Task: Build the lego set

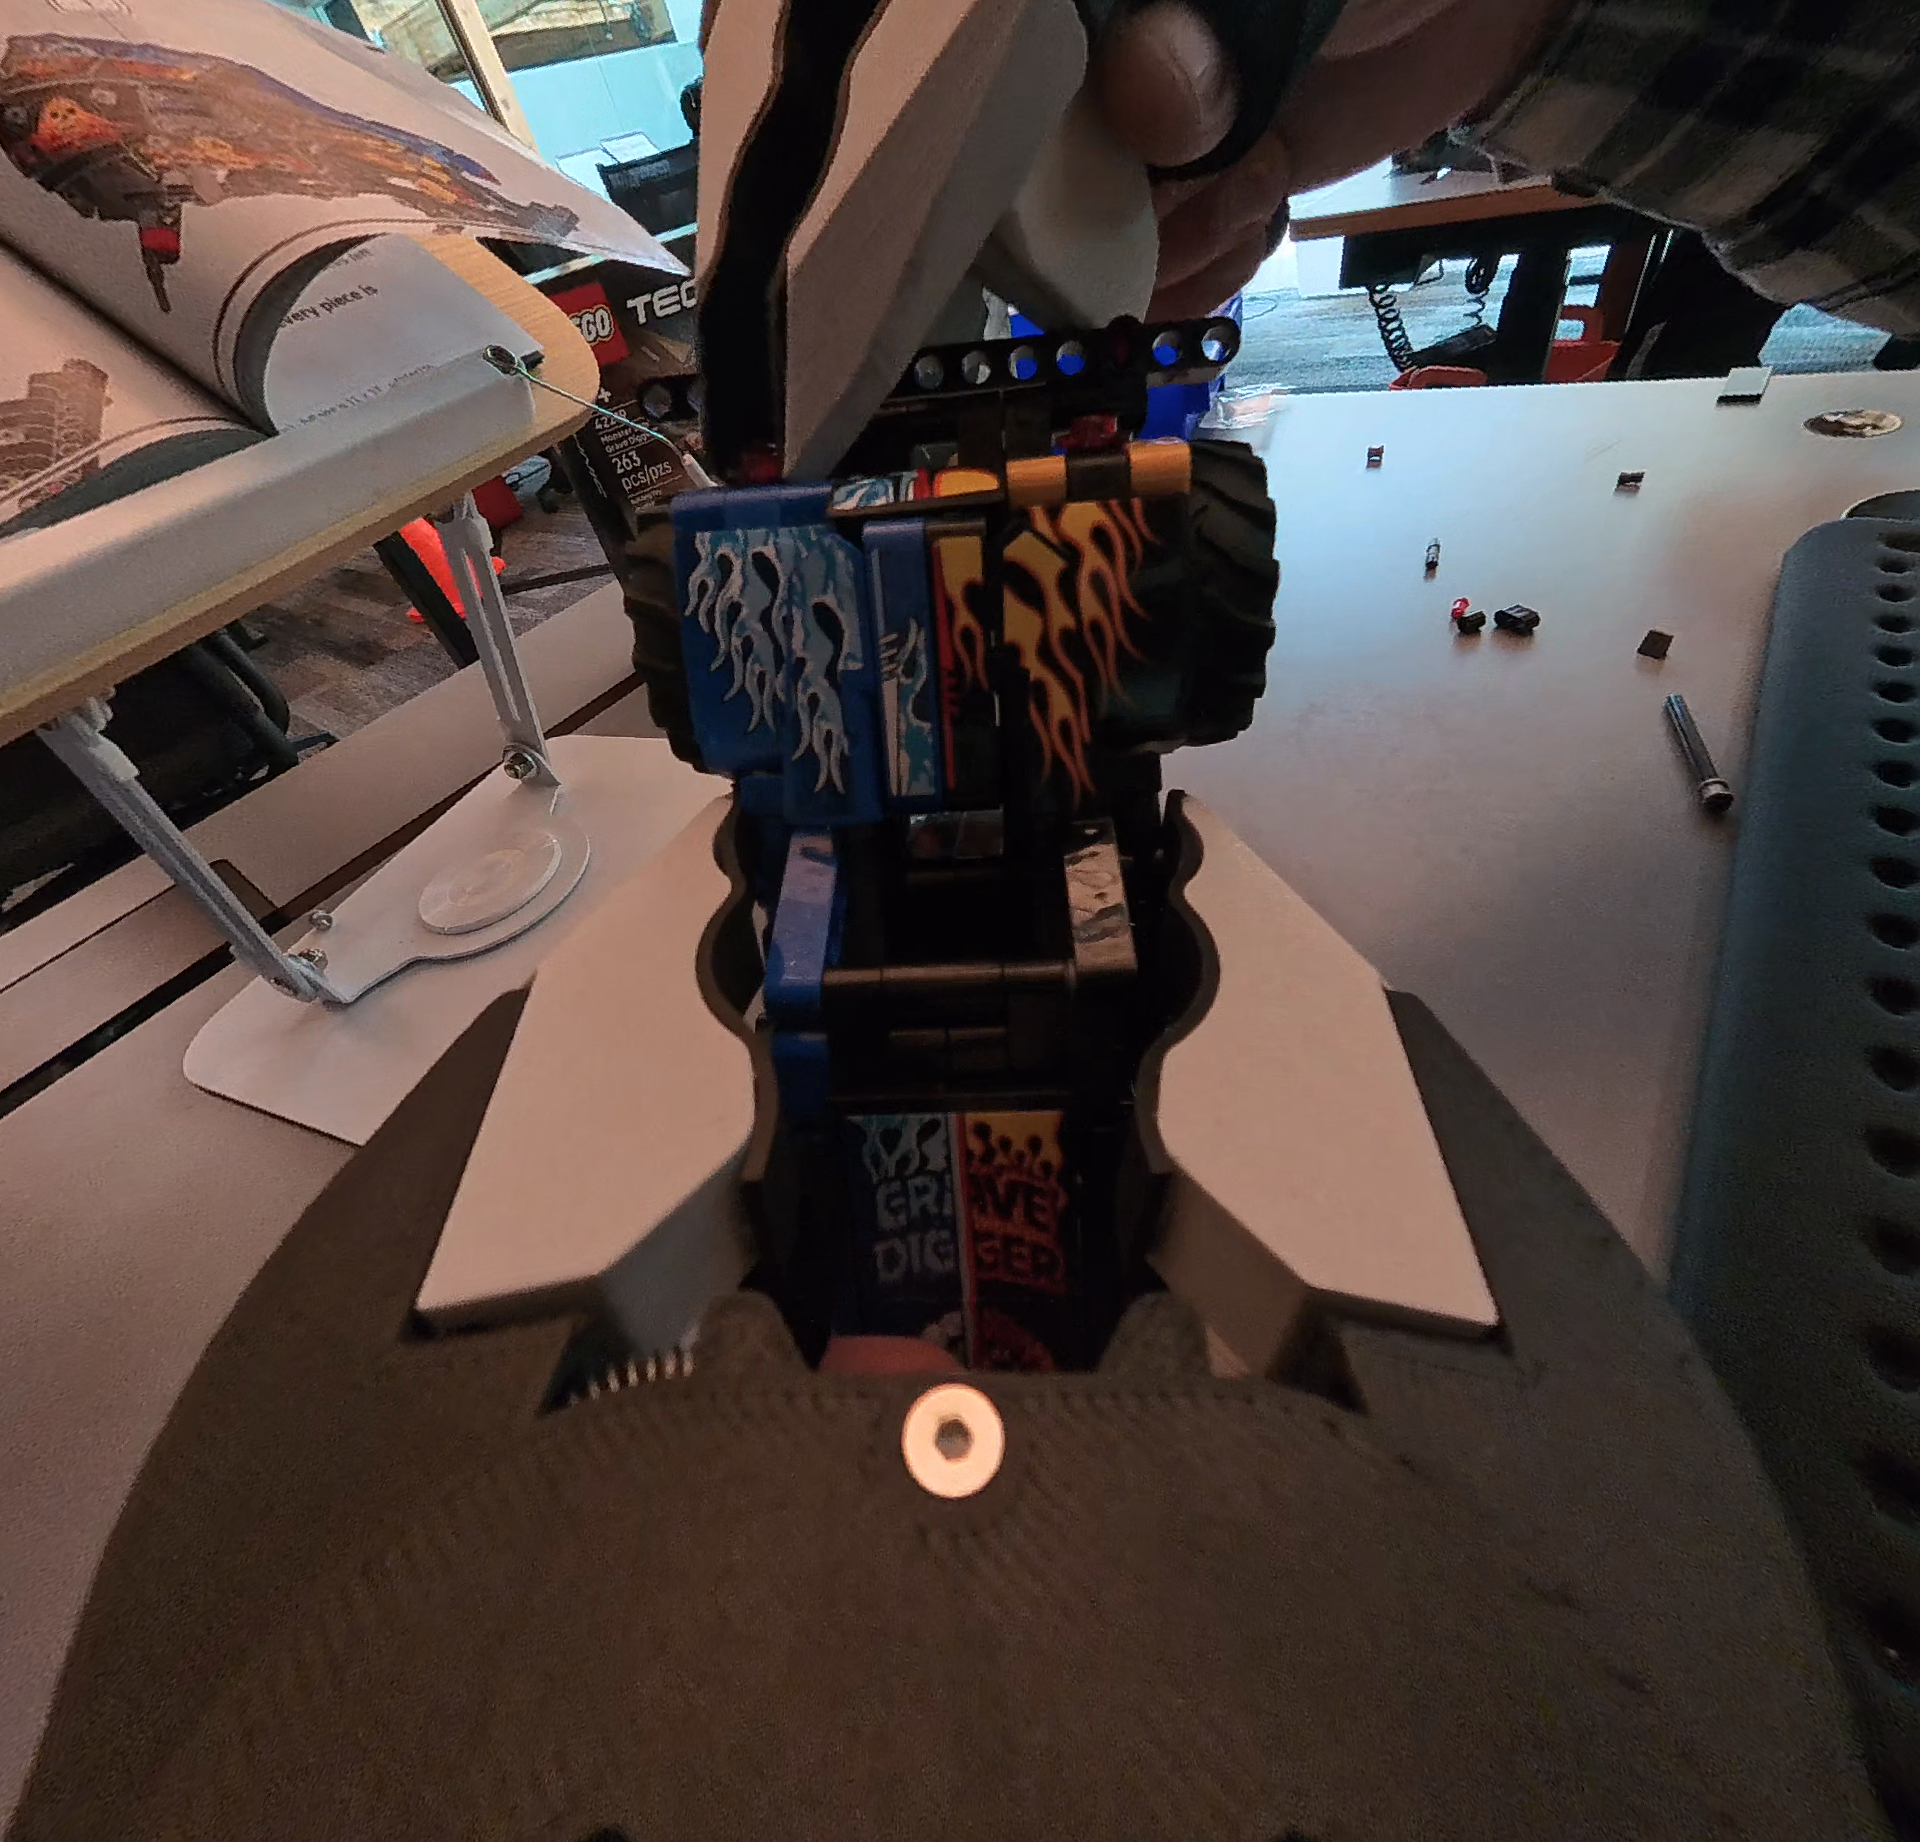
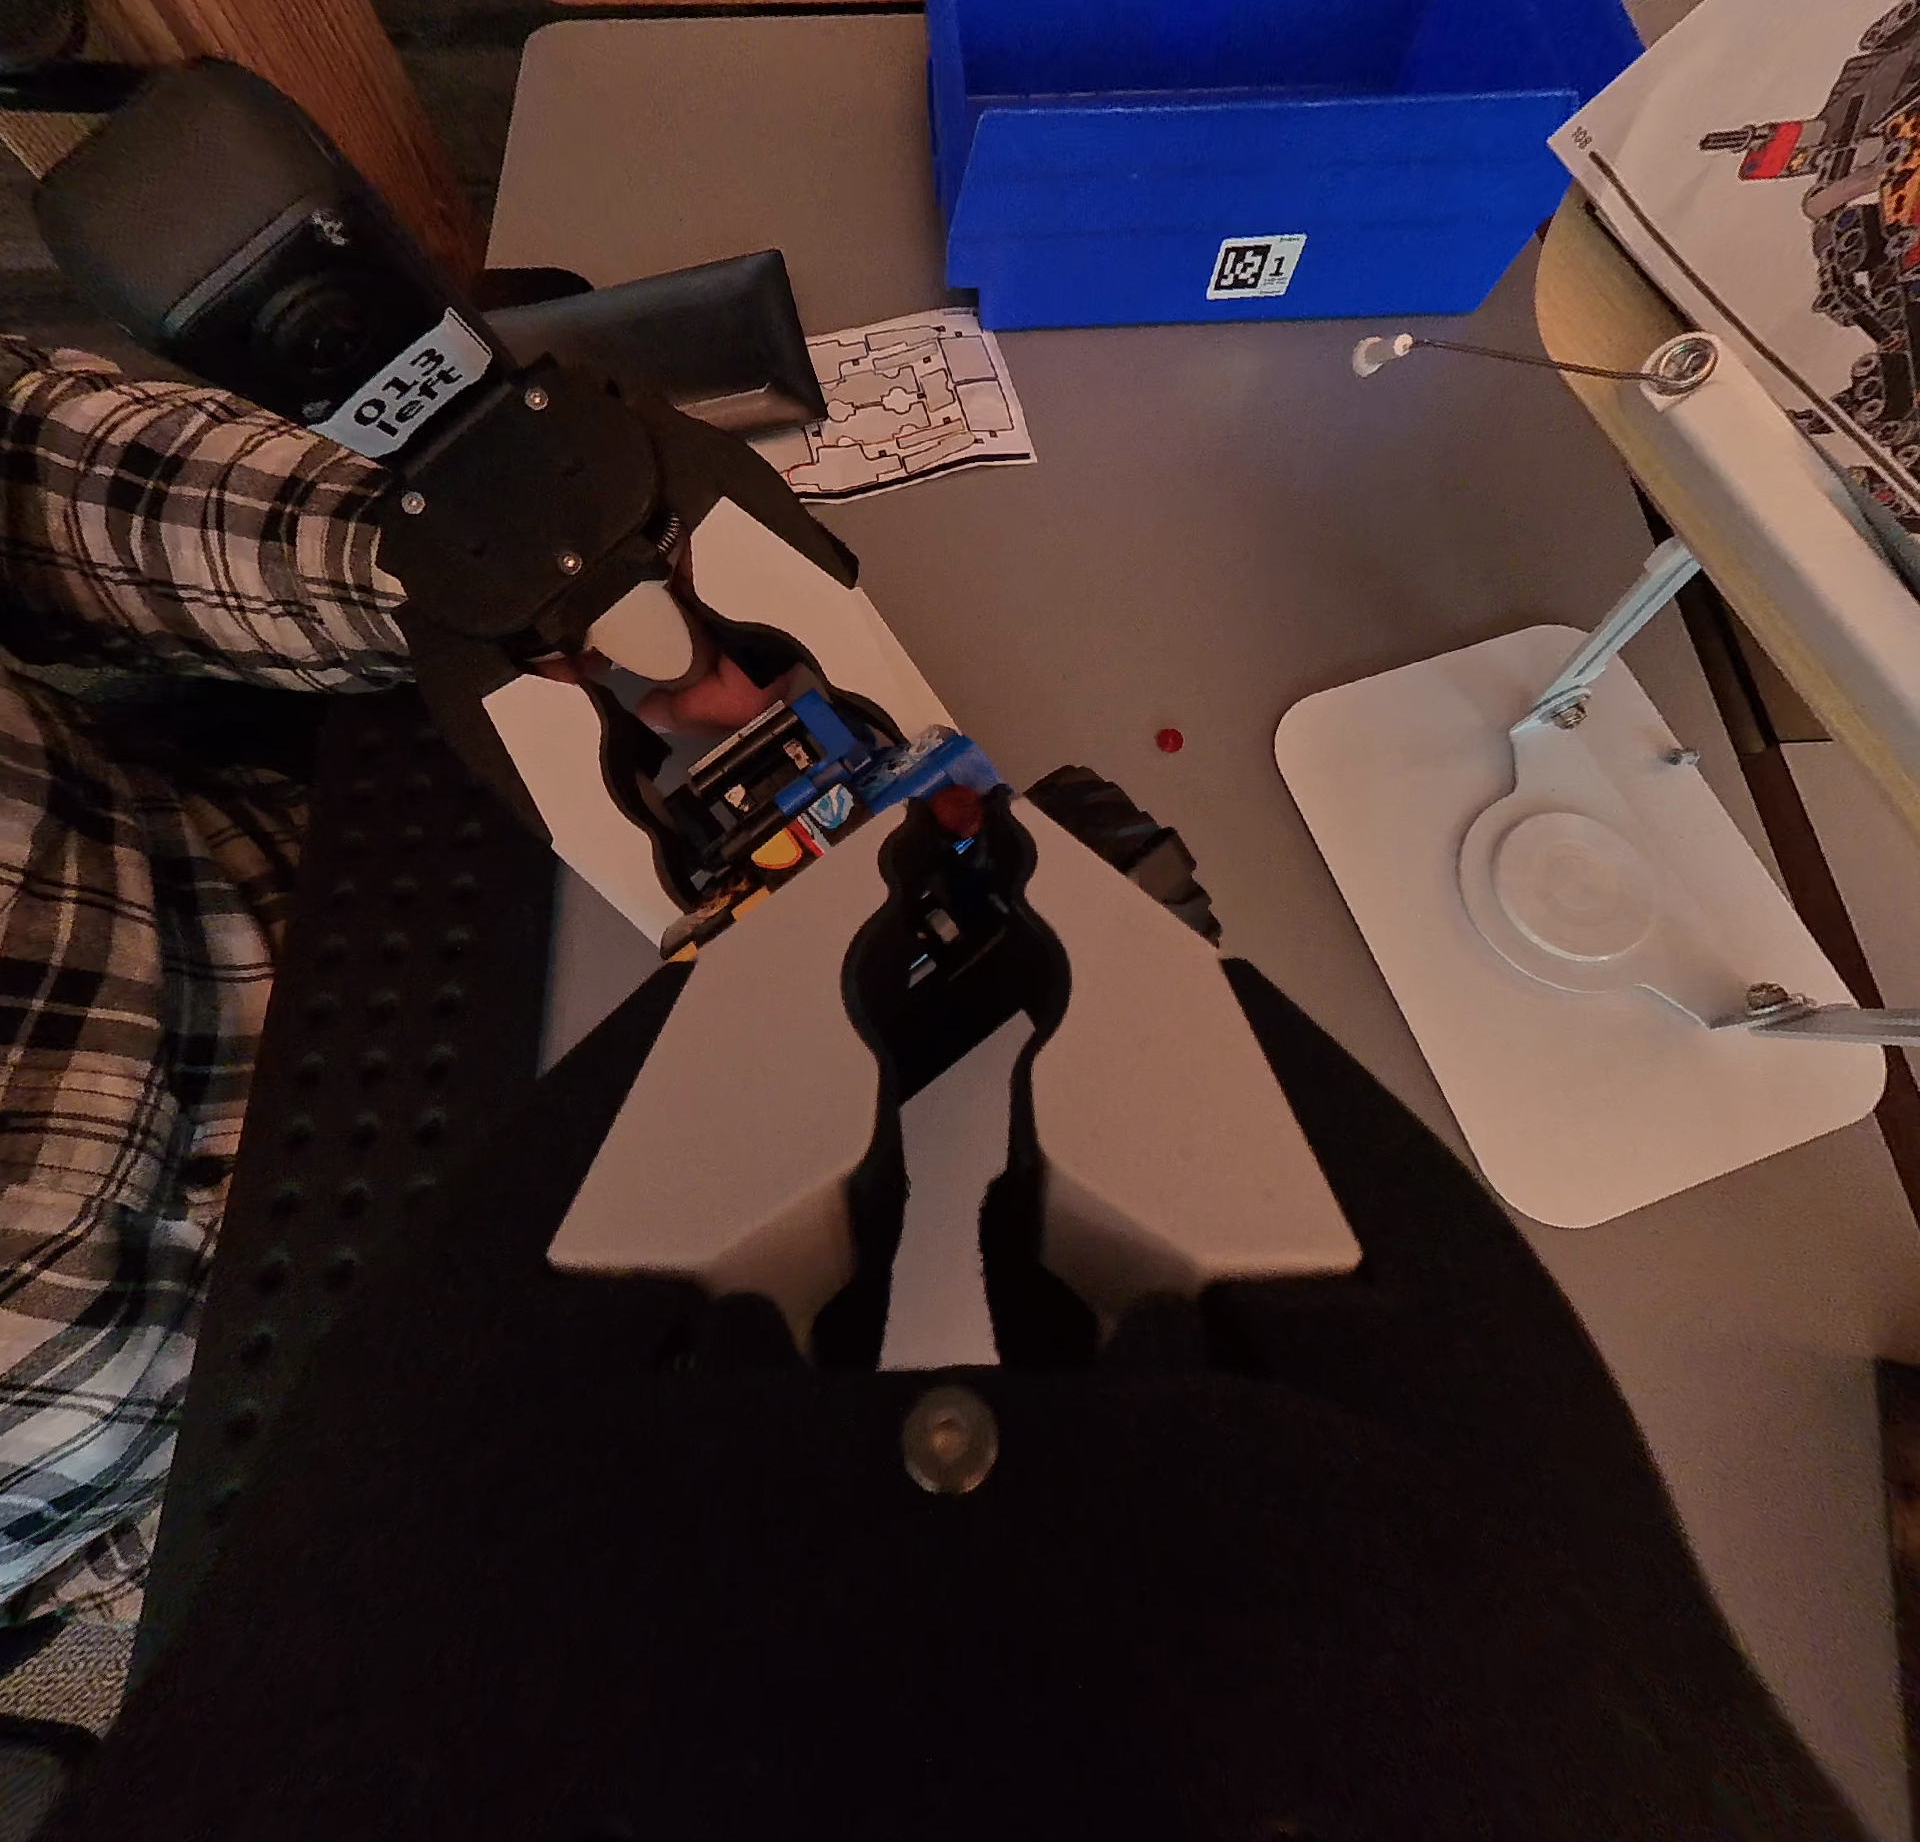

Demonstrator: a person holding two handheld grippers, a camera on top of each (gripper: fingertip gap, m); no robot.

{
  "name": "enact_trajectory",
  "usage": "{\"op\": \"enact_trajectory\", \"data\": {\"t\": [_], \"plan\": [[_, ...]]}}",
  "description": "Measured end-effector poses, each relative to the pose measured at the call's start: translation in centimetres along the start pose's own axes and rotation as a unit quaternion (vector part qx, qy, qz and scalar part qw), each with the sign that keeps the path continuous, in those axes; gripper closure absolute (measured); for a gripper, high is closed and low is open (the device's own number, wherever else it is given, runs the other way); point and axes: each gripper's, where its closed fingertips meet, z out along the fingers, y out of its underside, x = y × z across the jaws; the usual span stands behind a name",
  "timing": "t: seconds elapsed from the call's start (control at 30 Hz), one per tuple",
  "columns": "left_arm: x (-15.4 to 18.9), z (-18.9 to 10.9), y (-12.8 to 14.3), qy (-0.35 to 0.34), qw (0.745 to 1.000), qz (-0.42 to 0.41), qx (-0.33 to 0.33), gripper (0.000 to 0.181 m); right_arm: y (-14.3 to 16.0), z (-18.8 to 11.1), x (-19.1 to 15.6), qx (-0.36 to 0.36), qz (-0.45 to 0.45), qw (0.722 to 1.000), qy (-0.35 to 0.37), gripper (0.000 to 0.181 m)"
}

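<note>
The blue-and-black flame-stickered lego monster truck (image 1: 935,712) sits clamped between the left gripper (image 1: 951,919) fingers, long axis running away from it, nose end far. The right gripper (image 2: 951,857) comes from above w/ jaws nearly closed, pinching a small dark-red lego pin (image 2: 958,810) at the truck's far top edge, so it is nearer the work. Grey tabletop (image 2: 1195,566) below.

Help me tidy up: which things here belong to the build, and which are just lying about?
In use: truck, left tool, right tool, instruction booklet, loose pieces.

Lying about: blue bin, sticker sheet, metal bolt, set box.
</note>
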Motion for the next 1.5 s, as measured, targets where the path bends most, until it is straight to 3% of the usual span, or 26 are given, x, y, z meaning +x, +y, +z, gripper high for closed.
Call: {"op": "enact_trajectory", "data": {"t": [0.37, 0.5, 1.0, 1.23, 1.5], "plan": [[-0.1, 0.0, 0.0, 0.001, 1.000, -0.004, 0.002, 0.106, -0.3, -0.6, 0.2, 0.020, -0.013, 0.999, 0.024, 0.167], [0.0, 0.0, 0.0, 0.001, 1.000, -0.004, 0.002, 0.106, -0.8, -1.0, -0.1, 0.034, -0.028, 0.999, 0.030, 0.181], [-0.1, 0.0, 0.2, 0.002, 1.000, -0.010, 0.003, 0.106, -0.2, -0.1, 0.1, -0.006, -0.014, 0.999, 0.031, 0.181], [-0.1, 0.1, 0.2, 0.004, 1.000, -0.012, 0.000, 0.106, 0.2, 0.2, 0.6, -0.026, 0.041, 0.999, -0.016, 0.181], [-0.4, 0.1, 0.5, 0.006, 1.000, -0.025, -0.003, 0.106, 0.1, 0.8, 0.9, -0.053, 0.026, 0.998, -0.020, 0.181]]}}
